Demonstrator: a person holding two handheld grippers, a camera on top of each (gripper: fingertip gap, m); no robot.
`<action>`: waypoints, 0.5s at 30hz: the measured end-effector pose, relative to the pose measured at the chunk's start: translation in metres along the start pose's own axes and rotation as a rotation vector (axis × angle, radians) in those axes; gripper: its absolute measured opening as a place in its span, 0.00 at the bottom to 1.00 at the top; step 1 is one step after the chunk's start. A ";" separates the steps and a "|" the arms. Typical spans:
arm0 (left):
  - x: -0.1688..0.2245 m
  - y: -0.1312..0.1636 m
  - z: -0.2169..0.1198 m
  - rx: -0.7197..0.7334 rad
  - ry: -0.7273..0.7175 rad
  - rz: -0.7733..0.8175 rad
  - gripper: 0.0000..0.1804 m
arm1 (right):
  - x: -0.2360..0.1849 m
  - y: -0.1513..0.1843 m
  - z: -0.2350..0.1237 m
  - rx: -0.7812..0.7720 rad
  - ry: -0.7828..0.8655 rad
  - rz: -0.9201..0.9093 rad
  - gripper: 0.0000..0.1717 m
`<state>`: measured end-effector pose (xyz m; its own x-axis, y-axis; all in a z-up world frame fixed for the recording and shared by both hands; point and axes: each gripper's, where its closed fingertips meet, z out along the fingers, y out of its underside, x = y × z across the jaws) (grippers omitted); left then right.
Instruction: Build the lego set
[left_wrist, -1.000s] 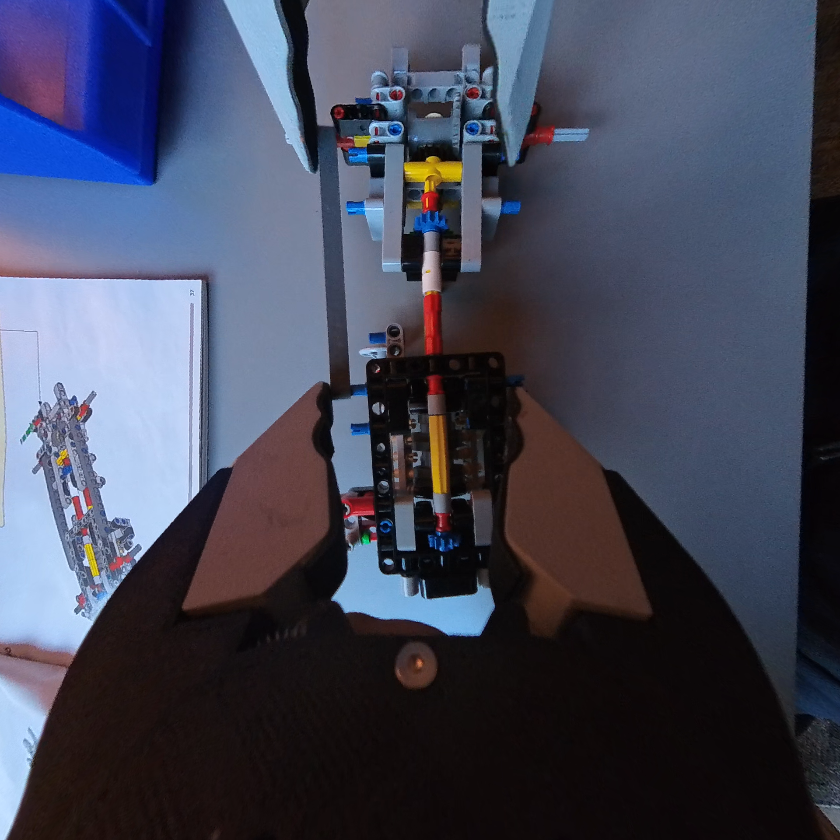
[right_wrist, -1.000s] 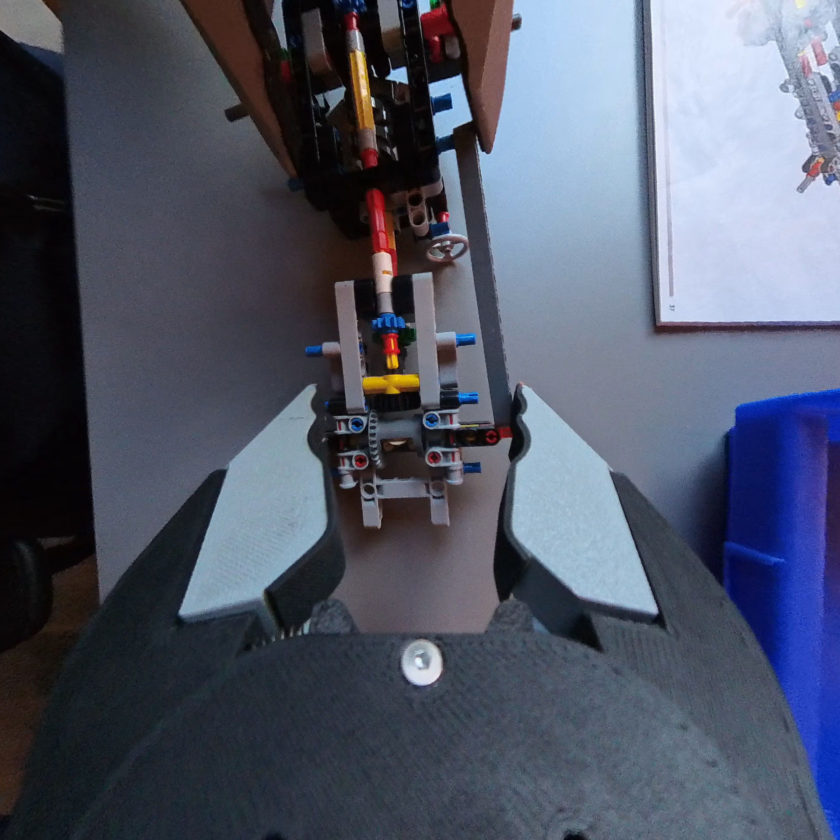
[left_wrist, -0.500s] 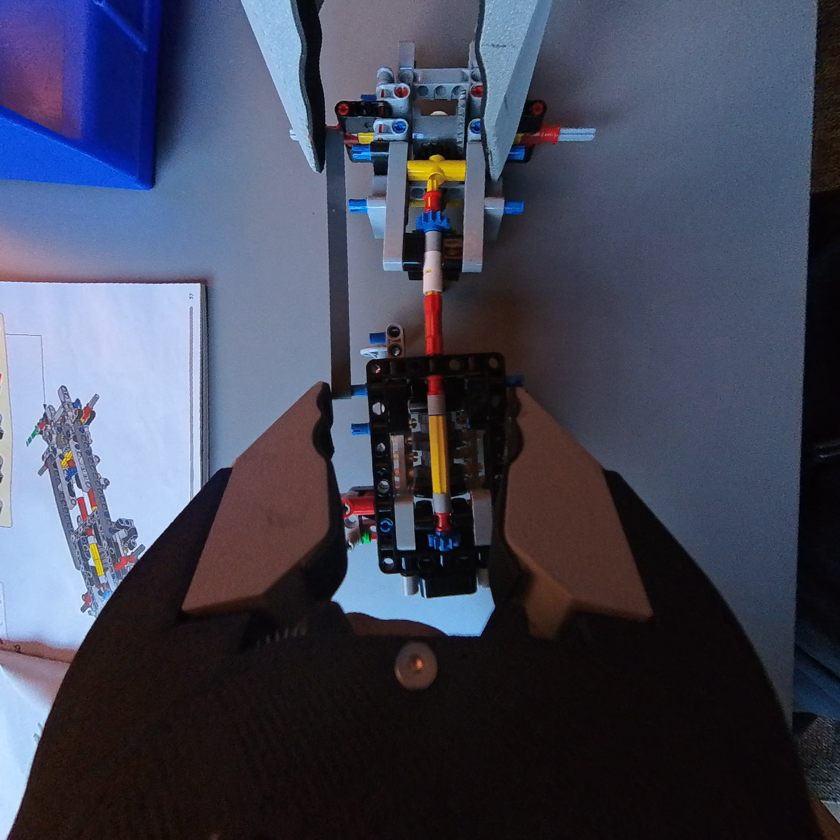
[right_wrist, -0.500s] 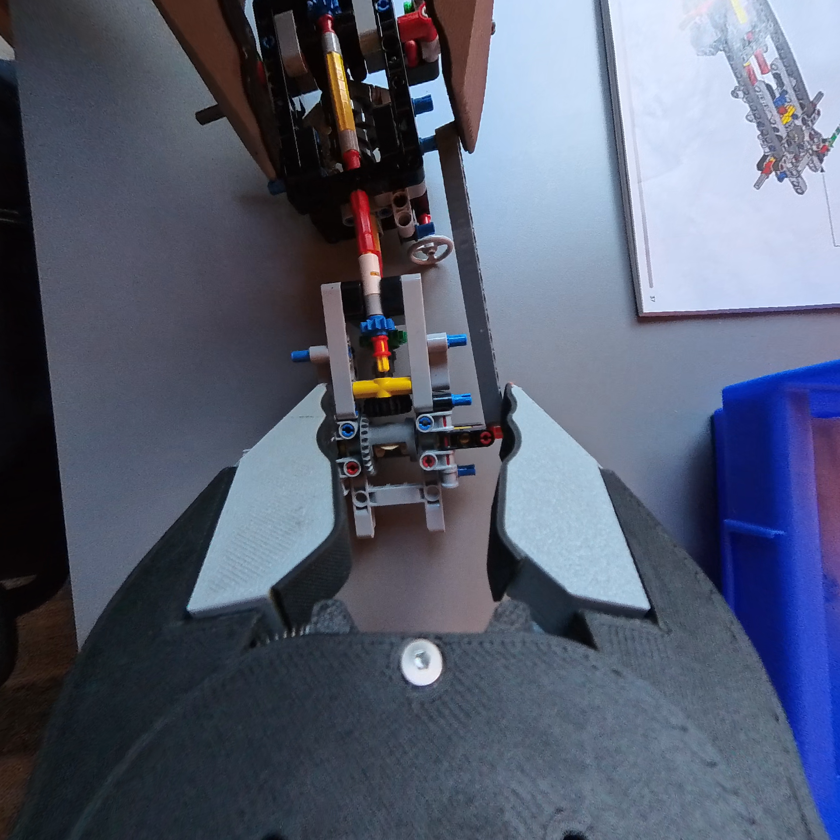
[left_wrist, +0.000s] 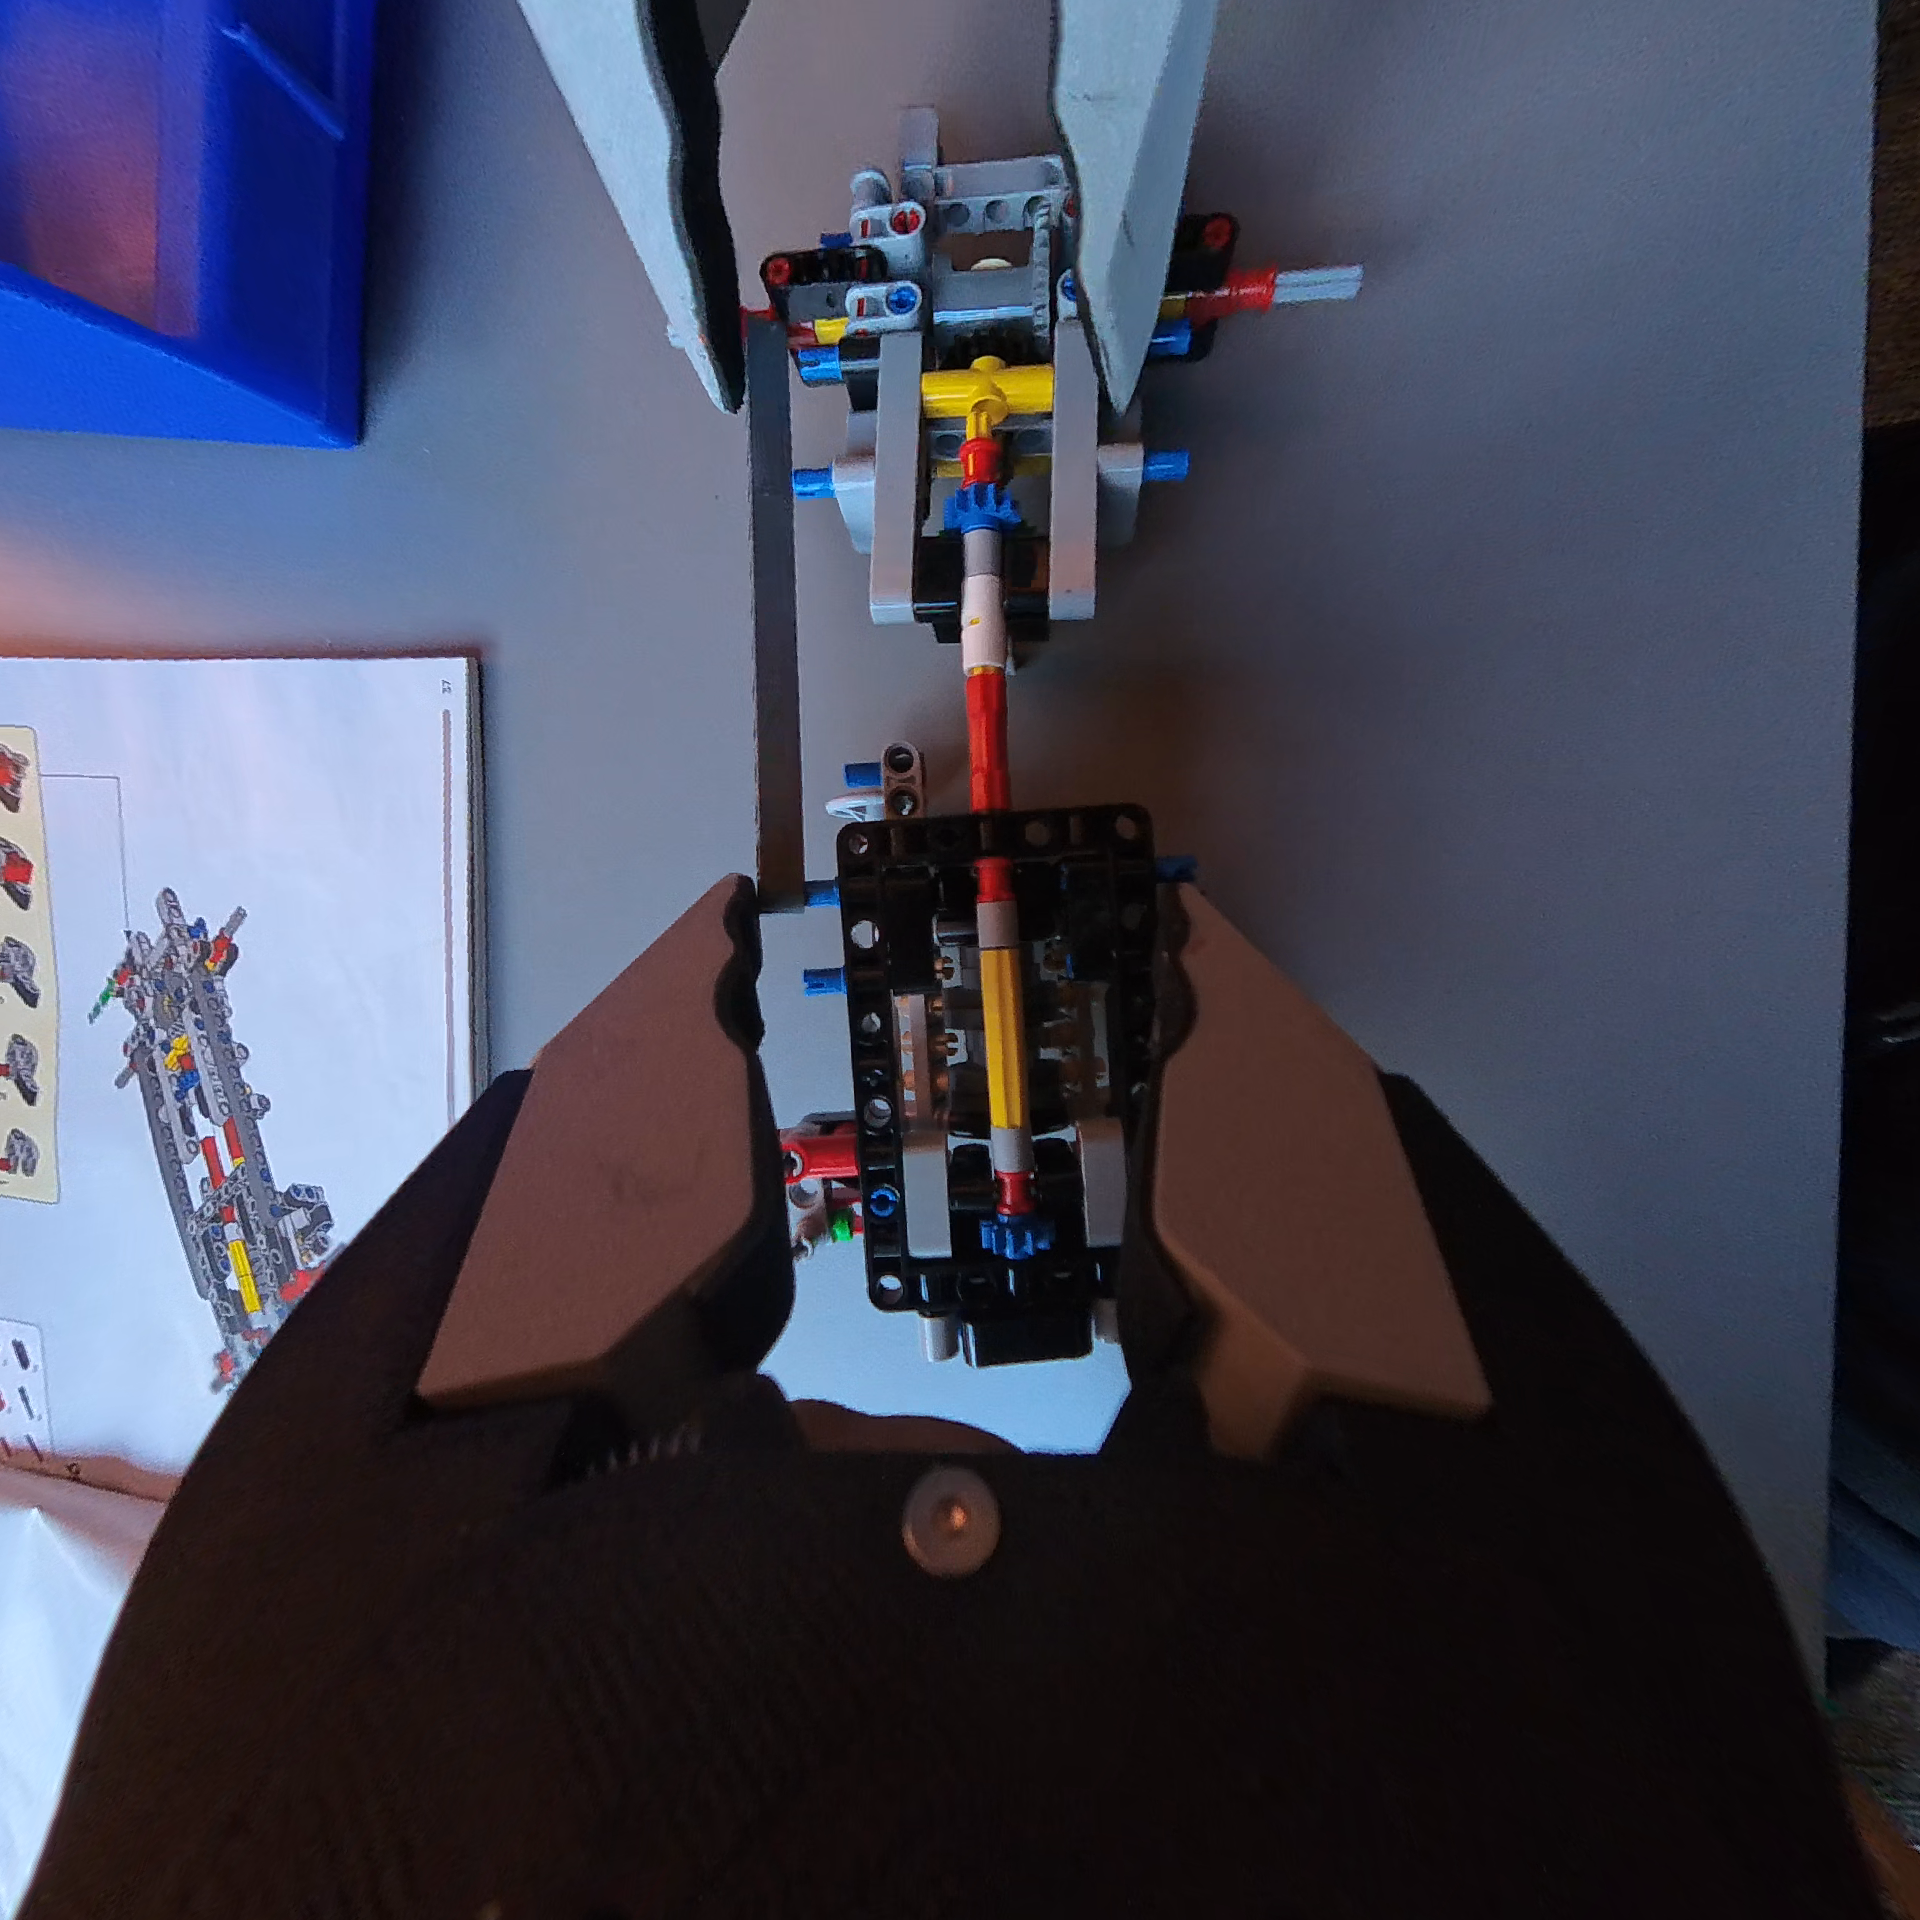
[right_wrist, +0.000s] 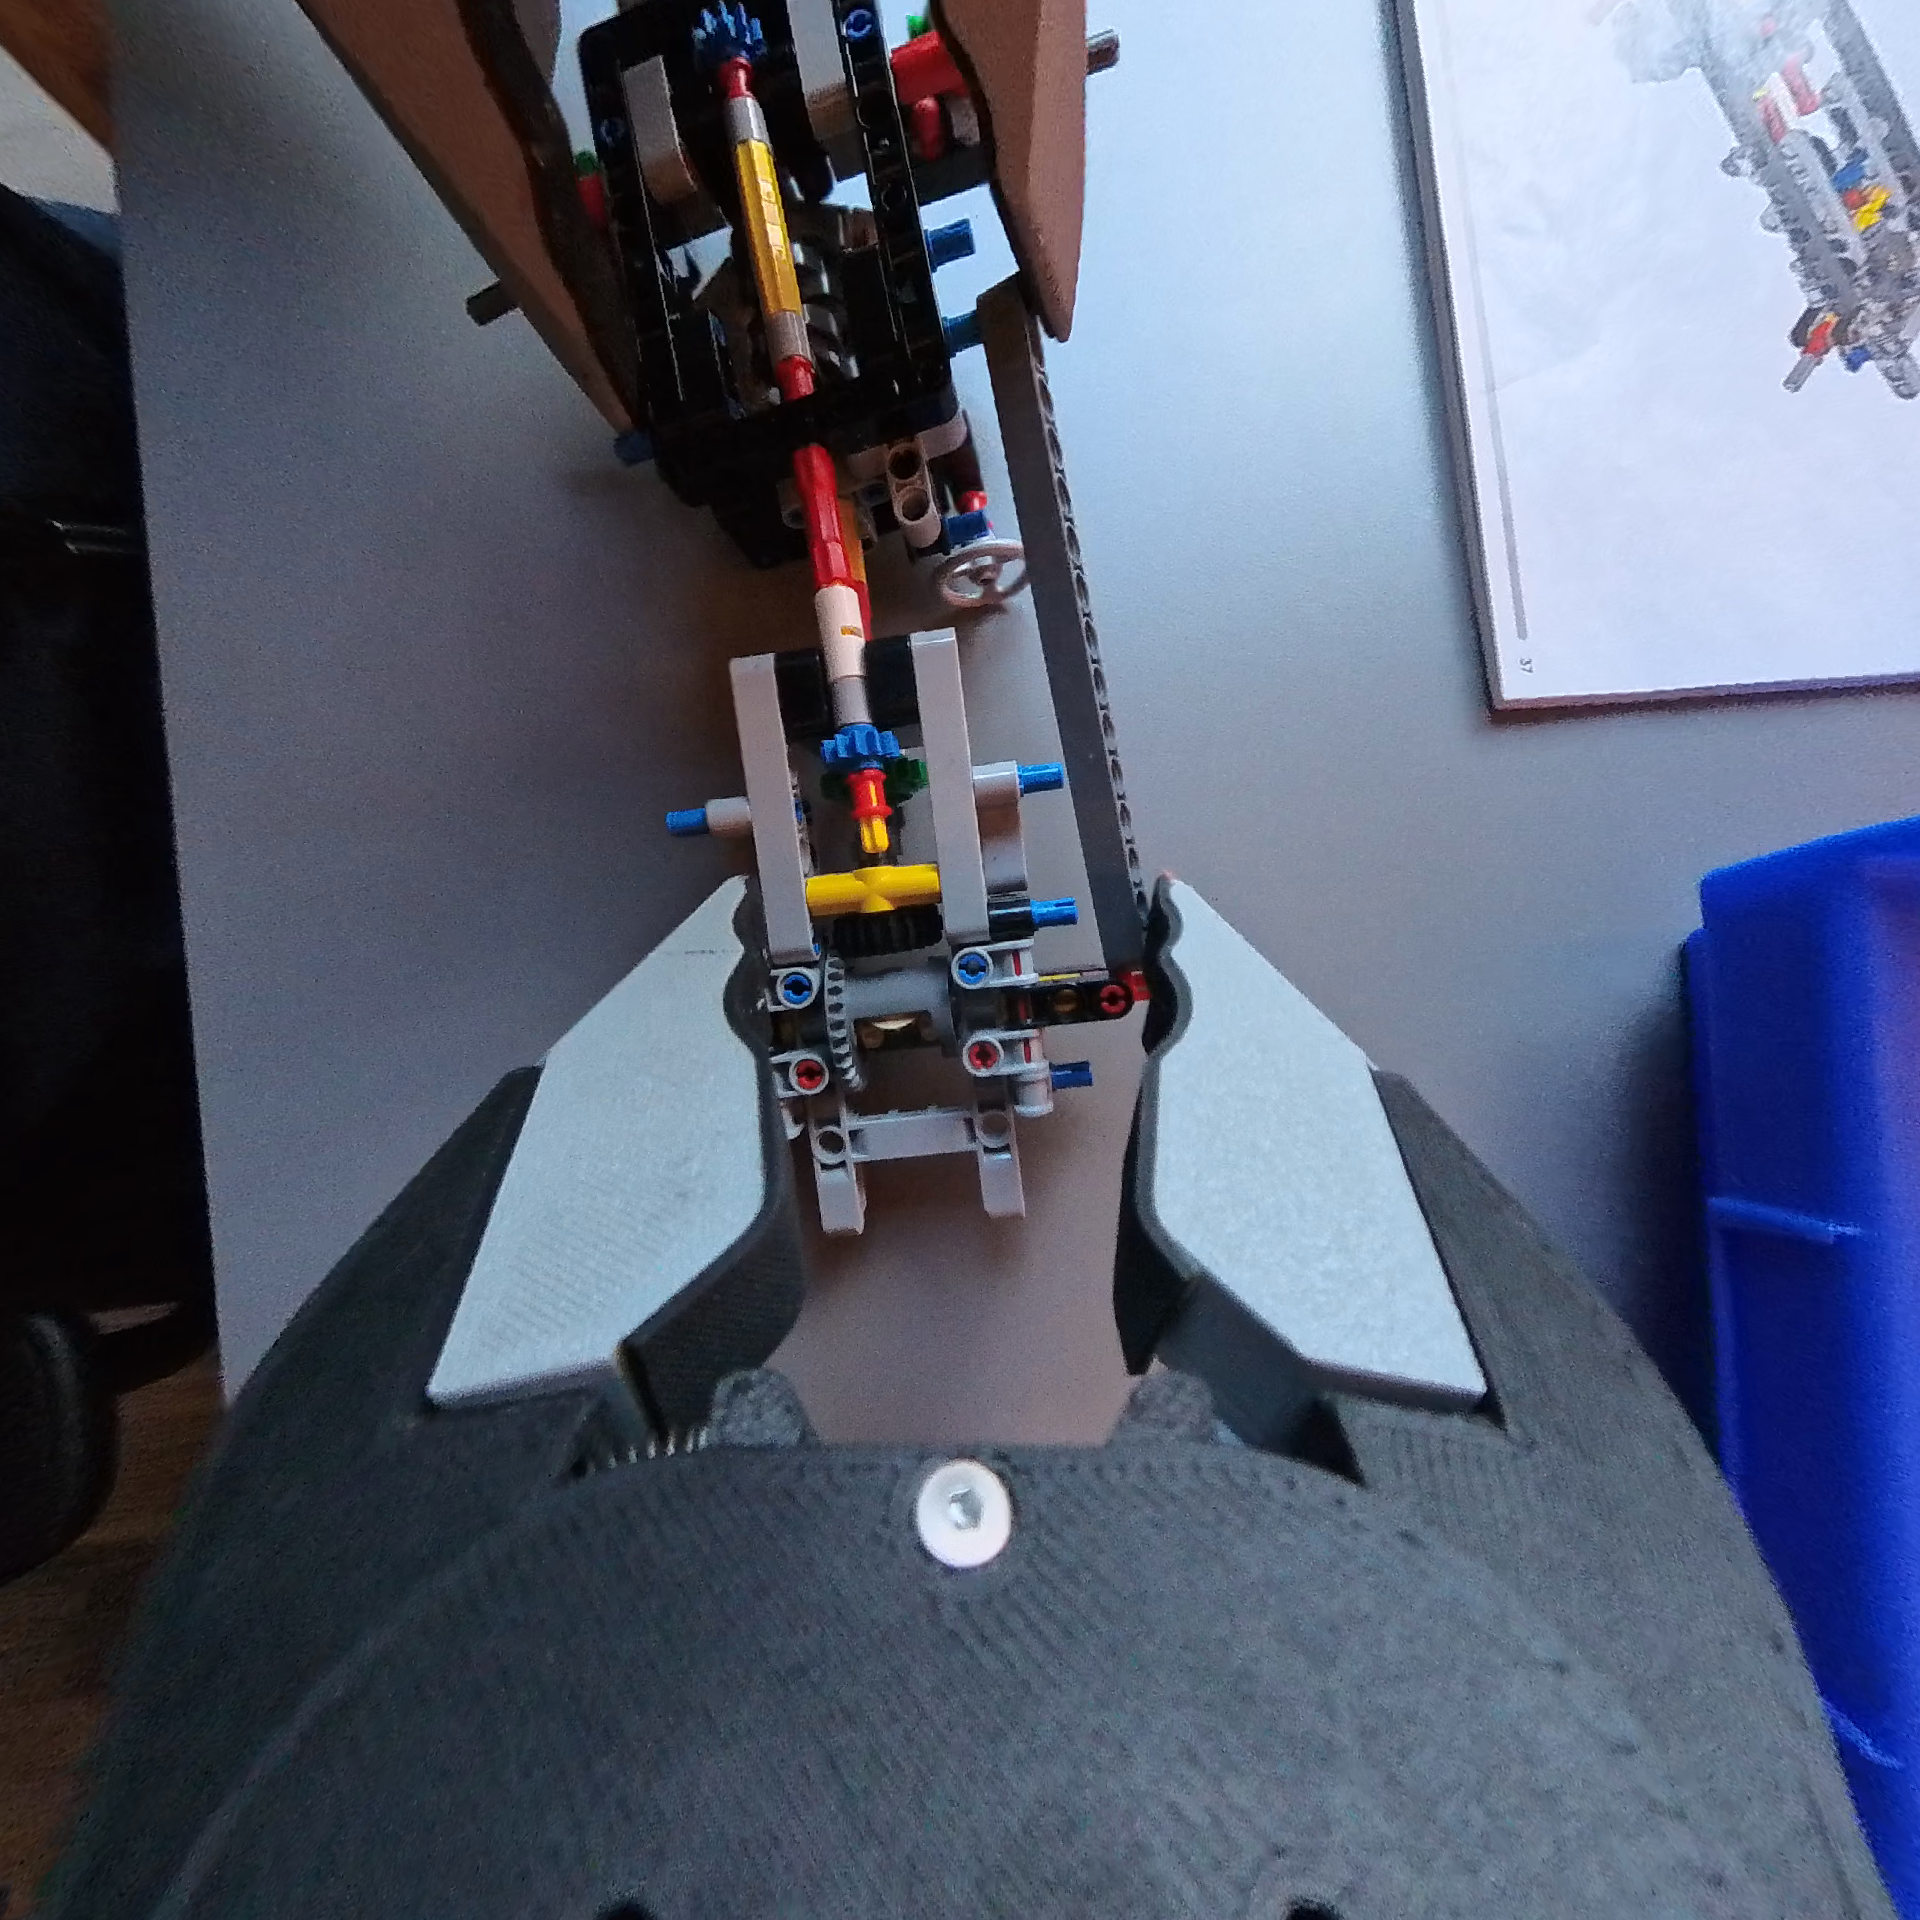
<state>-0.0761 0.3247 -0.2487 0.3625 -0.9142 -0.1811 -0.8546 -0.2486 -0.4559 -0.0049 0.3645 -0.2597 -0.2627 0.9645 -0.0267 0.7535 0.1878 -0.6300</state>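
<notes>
Two tools grip one brick chassis (left_wrist: 987, 644) on grey table (left_wrist: 1455, 727); booklet (left_wrist: 260, 935), blue bin (left_wrist: 187, 208) nearby.

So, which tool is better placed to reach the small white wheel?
Probably left: the white wheel lies just past the left tool, beside the black frame it straddles; the right tool sits at the far grey end.

the long brick-built chassis (left_wrist: 987, 727) lies lengthwise on the grey table (left_wrist: 1455, 935), its black frame end between the left gripper (left_wrist: 961, 904) fingers, its grey axle end (right_wrist: 894, 997) between the right gripper (right_wrist: 945, 935) fingers. left of the chassis in the left wrist view sits the open instruction booklet (left_wrist: 260, 987), and beyond it the blue plastic bin (left_wrist: 177, 208).
</notes>
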 end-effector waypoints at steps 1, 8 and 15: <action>0.000 0.000 0.000 -0.001 -0.004 0.006 0.41 | 0.001 0.000 -0.001 -0.003 -0.013 0.010 0.42; -0.001 -0.002 -0.001 -0.004 -0.028 0.040 0.40 | 0.005 0.003 0.000 -0.022 -0.073 0.014 0.45; -0.001 -0.002 0.000 0.011 -0.018 0.027 0.41 | 0.004 0.003 0.001 -0.026 -0.065 -0.011 0.45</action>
<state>-0.0750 0.3263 -0.2476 0.3464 -0.9145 -0.2093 -0.8602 -0.2205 -0.4598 -0.0044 0.3691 -0.2625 -0.3088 0.9485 -0.0709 0.7657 0.2037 -0.6101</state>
